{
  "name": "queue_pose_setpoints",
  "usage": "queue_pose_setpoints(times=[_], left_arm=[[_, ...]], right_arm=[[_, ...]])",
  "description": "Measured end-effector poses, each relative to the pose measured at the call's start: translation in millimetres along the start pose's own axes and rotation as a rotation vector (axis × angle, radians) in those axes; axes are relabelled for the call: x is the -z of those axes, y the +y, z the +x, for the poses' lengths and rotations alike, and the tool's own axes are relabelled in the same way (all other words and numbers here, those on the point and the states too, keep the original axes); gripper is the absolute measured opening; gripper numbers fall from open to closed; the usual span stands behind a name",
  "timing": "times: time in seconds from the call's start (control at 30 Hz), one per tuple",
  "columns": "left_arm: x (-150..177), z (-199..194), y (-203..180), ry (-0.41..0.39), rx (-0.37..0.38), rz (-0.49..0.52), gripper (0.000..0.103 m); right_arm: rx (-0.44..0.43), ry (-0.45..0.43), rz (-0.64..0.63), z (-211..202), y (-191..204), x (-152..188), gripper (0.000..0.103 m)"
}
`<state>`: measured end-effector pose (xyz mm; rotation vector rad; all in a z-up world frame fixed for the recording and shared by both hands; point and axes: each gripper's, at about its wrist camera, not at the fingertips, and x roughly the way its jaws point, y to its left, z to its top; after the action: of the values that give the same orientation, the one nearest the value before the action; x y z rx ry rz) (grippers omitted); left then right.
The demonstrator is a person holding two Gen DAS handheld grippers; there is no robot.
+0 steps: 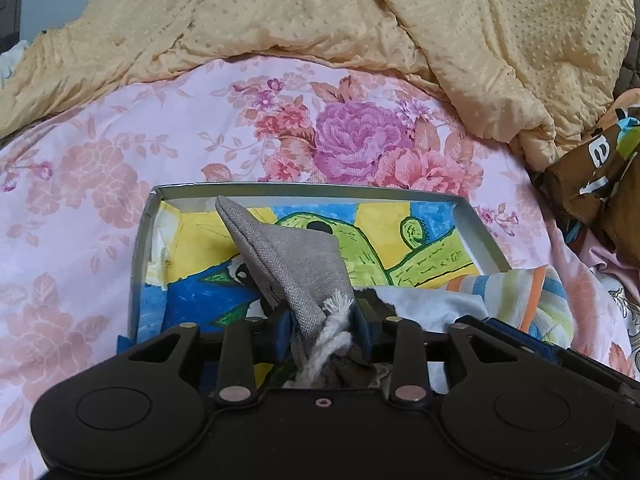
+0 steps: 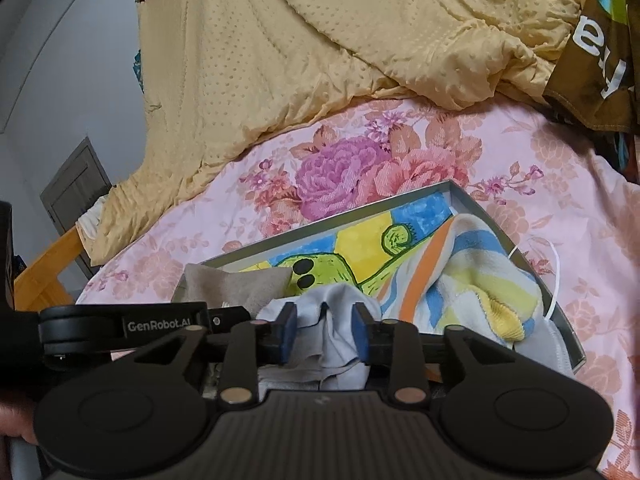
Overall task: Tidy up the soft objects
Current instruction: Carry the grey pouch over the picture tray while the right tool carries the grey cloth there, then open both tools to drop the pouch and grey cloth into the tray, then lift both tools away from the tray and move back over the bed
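Left wrist view: left claw point(image 1: 323, 326) stands apart around the grey pouch point(image 1: 288, 256) in the tray point(image 1: 476, 216) on the bed — back straight out, clear of its cord. Right claw point(image 2: 324, 330) — apart around a pale cloth point(image 2: 328, 320).

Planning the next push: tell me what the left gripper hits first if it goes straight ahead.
Probably the grey cloth pouch already standing between the left gripper fingers; beyond it, the painted box floor. Depth is uncertain.
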<state>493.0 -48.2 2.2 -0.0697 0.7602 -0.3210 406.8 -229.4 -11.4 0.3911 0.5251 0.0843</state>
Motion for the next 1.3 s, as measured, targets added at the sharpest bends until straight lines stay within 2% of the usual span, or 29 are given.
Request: queue_pose_setpoints(times=[0.17, 0.3, 0.43, 0.63, 0.8, 0.87, 0.97, 1.1, 1.3], left_arm=[[4, -20, 6, -0.04, -0.007, -0.036, 0.055], [9, -41, 7, -0.076, -0.022, -0.036, 0.061], [18, -70, 7, -0.135, -0.037, -0.02, 0.072], [26, -117, 4, -0.218, -0.069, -0.015, 0.083], [32, -151, 3, -0.26, -0.082, -0.026, 0.086], [35, -164, 2, -0.278, -0.084, -0.02, 0.092], [42, -183, 0, -0.311, -0.094, -0.018, 0.095], [51, -204, -3, -0.337, -0.099, -0.029, 0.099], [69, -232, -17, -0.367, -0.116, 0.006, 0.101]], right_arm=[[0.029, -0.016, -0.046, -14, 7, -2, 0.049], [0.047, -0.03, -0.07, -32, 12, -3, 0.057], [0.071, -0.063, -0.098, -55, 20, -7, 0.071], [0.1, -0.112, -0.149, -92, 31, -14, 0.083], [0.095, -0.135, -0.152, -120, 39, -19, 0.088], [0.088, -0.146, -0.143, -130, 41, -20, 0.091], [0.08, -0.155, -0.147, -143, 45, -20, 0.094], [0.077, -0.164, -0.156, -161, 49, -17, 0.096], [0.072, -0.172, -0.173, -188, 53, -12, 0.098]])
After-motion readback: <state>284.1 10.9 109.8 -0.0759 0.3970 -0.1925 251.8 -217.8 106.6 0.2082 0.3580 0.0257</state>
